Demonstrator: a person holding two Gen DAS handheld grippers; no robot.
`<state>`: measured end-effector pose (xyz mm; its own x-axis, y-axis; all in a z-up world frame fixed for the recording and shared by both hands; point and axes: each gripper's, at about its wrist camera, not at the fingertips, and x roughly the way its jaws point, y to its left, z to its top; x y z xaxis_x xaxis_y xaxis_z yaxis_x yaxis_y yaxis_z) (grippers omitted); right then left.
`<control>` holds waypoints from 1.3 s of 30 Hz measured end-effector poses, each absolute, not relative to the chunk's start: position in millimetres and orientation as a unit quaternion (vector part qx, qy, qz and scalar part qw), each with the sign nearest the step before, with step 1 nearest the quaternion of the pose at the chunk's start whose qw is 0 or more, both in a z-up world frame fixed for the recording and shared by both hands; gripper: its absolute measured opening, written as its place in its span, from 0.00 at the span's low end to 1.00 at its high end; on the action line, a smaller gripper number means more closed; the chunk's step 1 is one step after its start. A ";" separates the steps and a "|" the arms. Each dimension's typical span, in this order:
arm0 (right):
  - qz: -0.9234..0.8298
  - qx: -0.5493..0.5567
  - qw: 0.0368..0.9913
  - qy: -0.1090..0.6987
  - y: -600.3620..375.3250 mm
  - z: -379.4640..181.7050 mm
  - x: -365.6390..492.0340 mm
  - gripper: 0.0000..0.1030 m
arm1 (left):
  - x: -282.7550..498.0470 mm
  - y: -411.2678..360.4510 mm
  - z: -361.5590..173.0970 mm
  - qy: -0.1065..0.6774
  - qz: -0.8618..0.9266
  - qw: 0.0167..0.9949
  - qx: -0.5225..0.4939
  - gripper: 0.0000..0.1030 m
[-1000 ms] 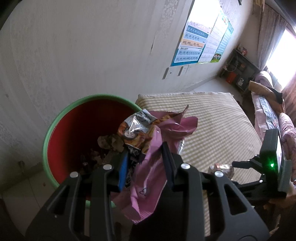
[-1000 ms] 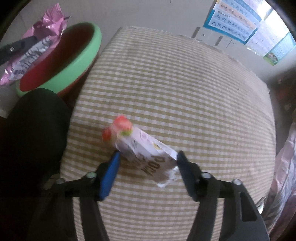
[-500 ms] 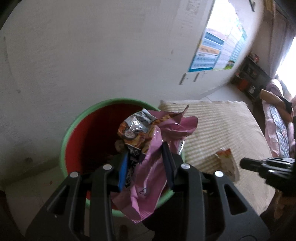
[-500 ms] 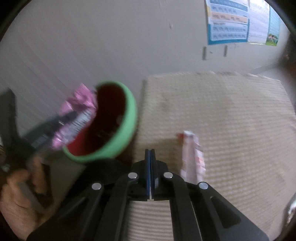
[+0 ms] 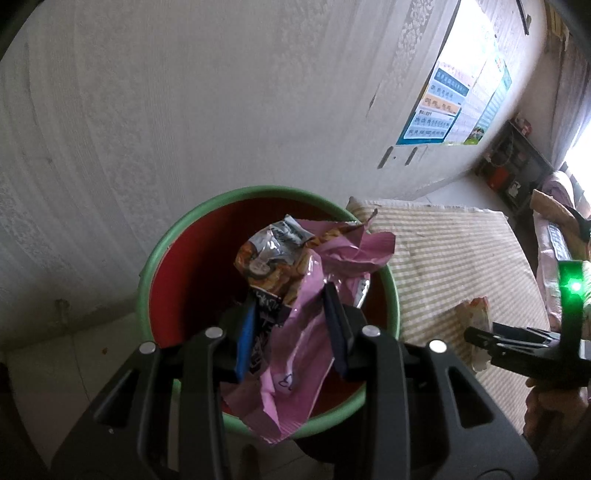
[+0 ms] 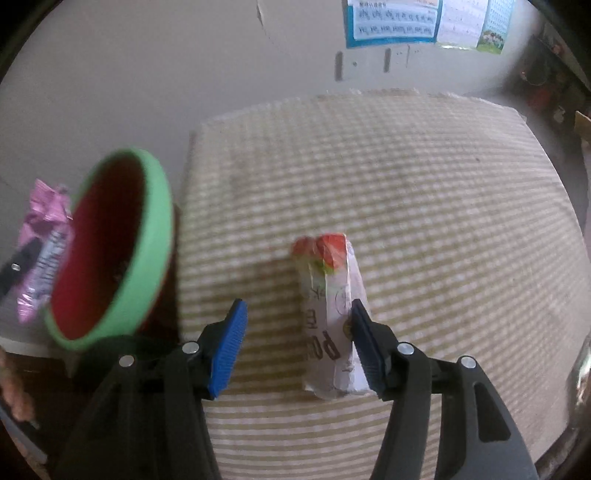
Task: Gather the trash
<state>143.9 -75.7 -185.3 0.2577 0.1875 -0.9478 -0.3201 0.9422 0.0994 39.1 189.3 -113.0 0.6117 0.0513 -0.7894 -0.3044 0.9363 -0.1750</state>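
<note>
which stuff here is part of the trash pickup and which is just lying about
Part of the job:
- pink wrapper bundle, clamped in the left tool
- red bin with green rim
- white packet on the checked cloth, between the opening right tool's jaws

Just there:
- wall posters
- checked cloth
- dark shelf

One bin (image 5: 147, 273), three wrappers (image 5: 295, 354), two wall posters (image 6: 393, 20)

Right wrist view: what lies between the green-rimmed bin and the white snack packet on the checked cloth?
Only bare checked cloth lies between the bin and the white snack packet; the right wrist view shows it.
</note>
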 end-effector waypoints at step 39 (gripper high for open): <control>0.149 0.082 0.928 0.332 -183.8 -19.4 22.3 0.94 | 29.9 20.2 -7.4 0.253 -0.011 0.967 -0.034 0.95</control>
